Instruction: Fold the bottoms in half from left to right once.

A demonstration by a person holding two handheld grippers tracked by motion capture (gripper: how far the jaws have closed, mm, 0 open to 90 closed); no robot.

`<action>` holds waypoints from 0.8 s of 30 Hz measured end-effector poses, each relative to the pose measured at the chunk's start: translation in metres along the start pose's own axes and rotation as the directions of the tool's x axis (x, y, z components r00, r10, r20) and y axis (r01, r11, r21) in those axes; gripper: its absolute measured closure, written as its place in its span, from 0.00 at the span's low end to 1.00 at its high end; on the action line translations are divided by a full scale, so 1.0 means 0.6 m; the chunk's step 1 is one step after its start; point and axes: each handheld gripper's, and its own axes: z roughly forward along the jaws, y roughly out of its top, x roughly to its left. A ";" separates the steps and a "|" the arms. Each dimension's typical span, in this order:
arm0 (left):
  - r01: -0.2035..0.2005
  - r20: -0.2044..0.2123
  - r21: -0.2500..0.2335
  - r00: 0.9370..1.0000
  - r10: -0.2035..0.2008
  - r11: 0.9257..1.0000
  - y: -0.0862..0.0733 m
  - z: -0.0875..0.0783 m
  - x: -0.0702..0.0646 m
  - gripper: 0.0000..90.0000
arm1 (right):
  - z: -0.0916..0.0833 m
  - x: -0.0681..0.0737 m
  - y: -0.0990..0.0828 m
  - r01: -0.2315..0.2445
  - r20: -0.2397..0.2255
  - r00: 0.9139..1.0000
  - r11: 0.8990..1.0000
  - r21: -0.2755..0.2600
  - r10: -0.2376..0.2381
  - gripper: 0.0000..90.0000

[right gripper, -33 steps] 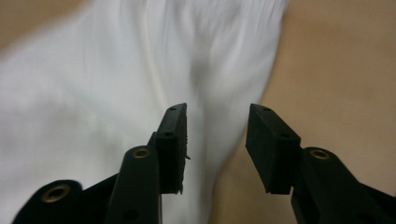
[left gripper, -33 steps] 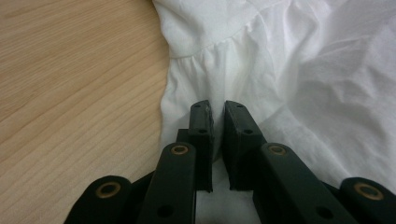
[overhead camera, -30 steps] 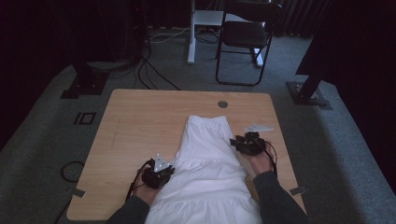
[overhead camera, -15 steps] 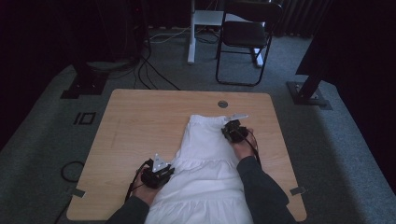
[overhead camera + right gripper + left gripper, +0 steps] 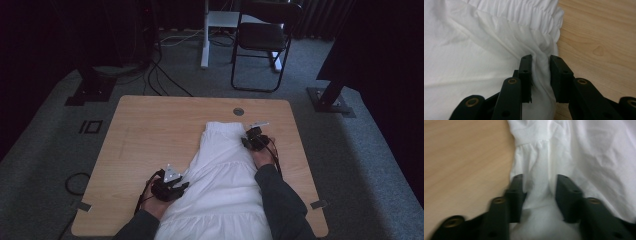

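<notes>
While the white skirt (image 5: 220, 180) lay on the tabletop (image 5: 150, 135), left tongs (image 5: 539, 195), just opening, straddled its side fold; right tongs (image 5: 541, 72) pinched the edge near the waistband (image 5: 524, 12), likely to straighten it.

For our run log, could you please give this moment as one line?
left gripper: open around skirt side edge | right gripper: fold near waistband between its jaws, grip unclear | table: skirt flat

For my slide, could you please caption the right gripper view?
Right tongs pinching a fold of the white garment beside its gathered waistband.
</notes>
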 end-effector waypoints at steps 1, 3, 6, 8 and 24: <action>0.000 -0.010 -0.023 1.000 0.000 1.000 0.010 -0.008 0.005 0.60 | 0.000 -0.001 0.000 -0.008 -0.011 1.000 1.000 0.001 0.008 0.83; 0.013 -0.013 -0.064 1.000 -0.014 0.998 0.037 -0.019 0.018 0.59 | 0.000 -0.002 0.000 -0.011 -0.021 1.000 1.000 0.000 0.011 0.84; 0.009 -0.024 -0.111 1.000 -0.011 0.994 0.101 -0.016 0.036 0.50 | 0.001 -0.003 0.000 -0.041 -0.032 0.999 0.999 0.003 0.042 0.86; -0.008 -0.091 -0.128 0.996 -0.004 0.992 0.147 0.010 0.047 0.43 | 0.002 -0.004 0.001 -0.057 -0.038 0.998 0.998 0.005 0.057 0.86; 0.079 -0.086 0.040 0.993 -0.075 0.996 0.157 0.185 0.045 0.39 | -0.018 0.018 -0.036 -0.094 -0.072 0.993 0.994 -0.054 0.090 0.88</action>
